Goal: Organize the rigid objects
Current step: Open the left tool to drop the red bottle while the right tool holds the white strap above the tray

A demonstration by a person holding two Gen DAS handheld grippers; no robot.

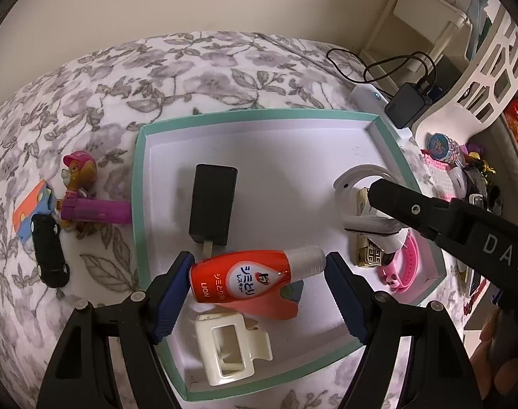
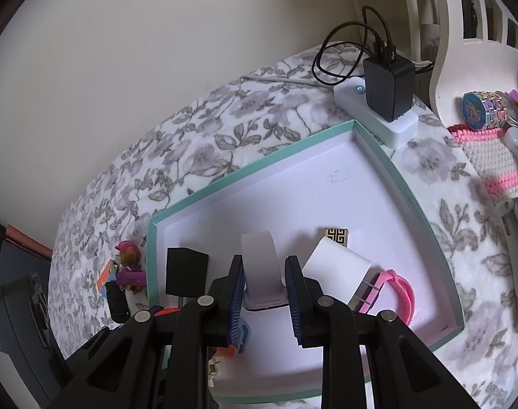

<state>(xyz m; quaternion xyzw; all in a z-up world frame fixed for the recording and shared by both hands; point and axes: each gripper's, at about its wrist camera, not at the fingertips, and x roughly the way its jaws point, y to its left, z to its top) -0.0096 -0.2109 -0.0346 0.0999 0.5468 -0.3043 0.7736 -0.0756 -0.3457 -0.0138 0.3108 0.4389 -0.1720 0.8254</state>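
Observation:
A shallow white tray with a teal rim (image 1: pixel 141 184) (image 2: pixel 409 191) lies on a floral bedspread. My left gripper (image 1: pixel 259 293) is open around a red Lion stain-remover bottle (image 1: pixel 245 277), which lies across the tray floor between the jaws. My right gripper (image 2: pixel 264 293) is shut on a white band-shaped object (image 2: pixel 260 269) (image 1: pixel 357 184) and holds it over the tray. In the tray also lie a black charger (image 1: pixel 212 201) (image 2: pixel 185 272), a cream hair clip (image 1: pixel 230 347), a white charger (image 2: pixel 337 266), a gold patterned box (image 1: pixel 368 255) and a pink watch strap (image 1: pixel 403 269) (image 2: pixel 400 293).
Left of the tray lie a toy dog dispenser (image 1: pixel 78 187), a black toy car (image 1: pixel 49 250) and an orange-blue card (image 1: pixel 32 209). Behind the tray is a white power strip with a black adapter (image 2: pixel 388 85). A white basket (image 1: pixel 477 78) and trinkets crowd the right.

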